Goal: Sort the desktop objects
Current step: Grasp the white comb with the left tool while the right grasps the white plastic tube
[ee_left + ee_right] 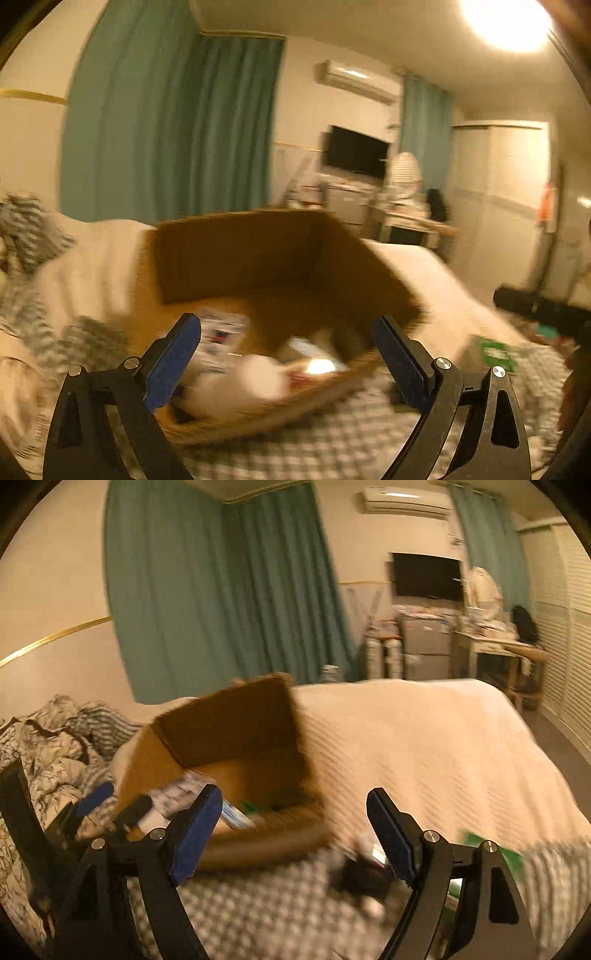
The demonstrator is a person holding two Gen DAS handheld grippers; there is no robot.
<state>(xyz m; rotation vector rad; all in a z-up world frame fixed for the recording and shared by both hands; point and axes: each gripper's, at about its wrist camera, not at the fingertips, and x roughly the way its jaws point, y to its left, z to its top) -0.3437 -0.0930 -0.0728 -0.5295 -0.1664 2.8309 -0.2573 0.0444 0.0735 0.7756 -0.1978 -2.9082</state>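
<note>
**Both claws spread wide at the cardboard box on the bed**

Nearest the left wrist camera, the left claw [288, 363] stands wide open, its blue pads [173, 363] apart with nothing pressed between them. It faces the open mouth of the cardboard box [258, 258], the landmark here. A blurred white rounded object [255, 380] lies inside the box by its near rim, in line with the gap between the pads but not gripped. Deeper in the box sit a white printed card or packet [221, 328] and something shiny catching the light [319, 365]; motion blur makes every label unreadable.

The right claw [293, 836] is also open and empty, hanging over the box's near right corner. In its view the box holds pale packets [192, 786] and a green scrap [251, 806], print illegible. A dark object [364, 880] lies on the checked cloth [266, 908] in front of the box. A green packet [496, 352] lies to the right of the box.

The box rests on the bed, with a cream bedspread [424, 746] to its right and rumpled patterned bedding [48, 746] to its left. Behind it hang teal curtains [166, 129].
</note>
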